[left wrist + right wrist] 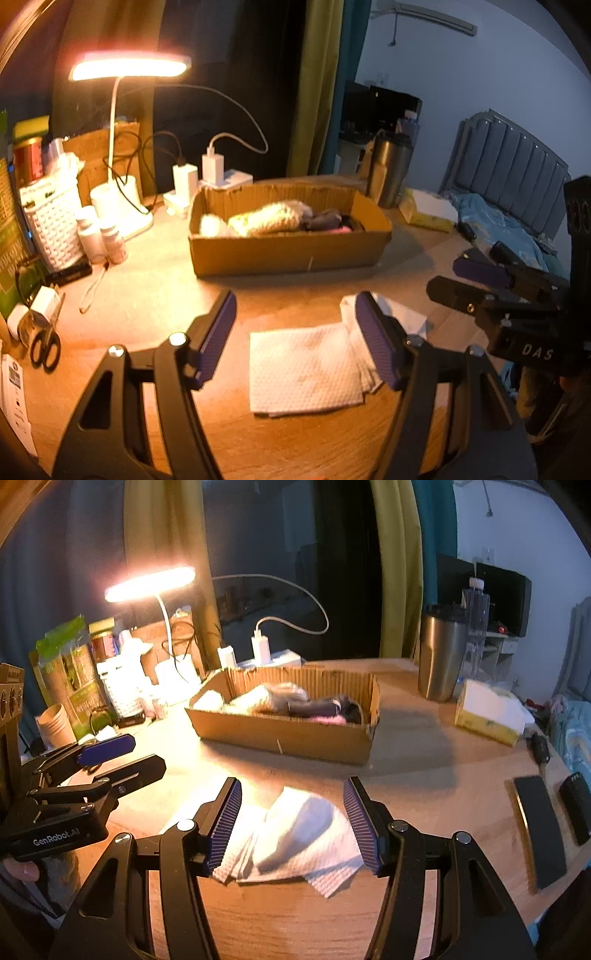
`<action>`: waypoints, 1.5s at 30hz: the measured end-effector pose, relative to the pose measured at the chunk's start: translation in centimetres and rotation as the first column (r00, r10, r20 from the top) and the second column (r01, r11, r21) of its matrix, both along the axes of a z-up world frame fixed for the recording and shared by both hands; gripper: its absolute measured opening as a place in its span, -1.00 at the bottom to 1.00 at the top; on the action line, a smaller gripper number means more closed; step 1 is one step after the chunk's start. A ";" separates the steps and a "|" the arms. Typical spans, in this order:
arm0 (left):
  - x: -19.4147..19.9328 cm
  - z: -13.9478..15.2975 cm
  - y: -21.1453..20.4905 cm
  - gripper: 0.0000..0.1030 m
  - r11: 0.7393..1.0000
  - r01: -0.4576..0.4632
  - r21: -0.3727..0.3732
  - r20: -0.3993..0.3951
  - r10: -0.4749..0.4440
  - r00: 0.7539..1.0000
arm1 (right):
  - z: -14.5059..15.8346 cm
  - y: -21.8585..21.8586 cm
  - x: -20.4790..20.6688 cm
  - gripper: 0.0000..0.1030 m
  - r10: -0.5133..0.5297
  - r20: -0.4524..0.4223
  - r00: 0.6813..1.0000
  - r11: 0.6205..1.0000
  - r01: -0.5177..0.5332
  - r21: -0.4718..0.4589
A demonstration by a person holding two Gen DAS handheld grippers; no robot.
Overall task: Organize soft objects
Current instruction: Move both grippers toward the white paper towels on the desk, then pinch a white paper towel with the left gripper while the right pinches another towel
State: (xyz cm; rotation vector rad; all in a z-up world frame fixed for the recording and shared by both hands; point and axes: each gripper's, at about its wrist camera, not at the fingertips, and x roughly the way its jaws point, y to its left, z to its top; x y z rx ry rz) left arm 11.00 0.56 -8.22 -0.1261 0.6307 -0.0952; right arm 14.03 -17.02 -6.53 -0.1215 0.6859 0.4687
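The cardboard box (288, 254) stands on the wooden desk (155, 288) and serves as the landmark; soft things lie inside it, among them a pale knitted bundle (266, 219) toward its left end and dark and pink cloth (325, 710) toward its right end, too blurred to name more closely. In front of the box, on the near side of the desk, lie the white paper towels (303, 369); one flat folded sheet sits squarely in the left wrist view, and a looser, rumpled heap (295, 838) of them fills the right wrist view. The left gripper (299, 339) hangs above the towels in front of the box, its fingers (218, 332) spread wide and holding nothing; the right gripper (291, 823) hangs just beside it, its fingers (225, 819) likewise spread wide and empty, with the rumpled towels between them below. Behind the box to its left a lit desk lamp (129, 66) glows; white chargers (212, 162) stand just behind the box; a steel tumbler (439, 653) stands behind its right end; a yellow tissue pack (487, 712) lies to the right of the box; a black phone (539, 830) lies nearer, to the right of the towels.
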 end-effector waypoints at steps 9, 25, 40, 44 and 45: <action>0.3 -3.3 -1.1 0.33 1.000 0.018 0.004 -0.074 -0.018 0.997 | -3.1 -0.3 0.2 0.17 0.000 -0.057 0.998 1.000 0.000 -0.004; 2.6 -6.6 -1.9 0.49 0.998 0.010 0.059 -0.167 0.000 0.986 | -6.4 -0.7 3.0 0.18 -0.001 -0.142 0.990 1.000 0.000 -0.006; 4.5 -8.7 -1.6 0.61 0.999 0.010 0.046 -0.270 0.003 0.963 | -8.5 -0.1 5.2 0.26 0.007 -0.212 0.977 1.000 -0.012 -0.024; 4.8 -9.0 -2.6 0.76 0.993 0.053 0.102 -0.291 -0.021 0.957 | -8.6 0.2 5.3 0.31 0.015 -0.211 0.977 0.999 -0.022 -0.034; 4.8 -9.1 -2.9 0.76 0.992 0.055 0.118 -0.293 -0.018 0.956 | -8.6 0.3 5.3 0.34 0.016 -0.209 0.978 0.999 -0.025 -0.040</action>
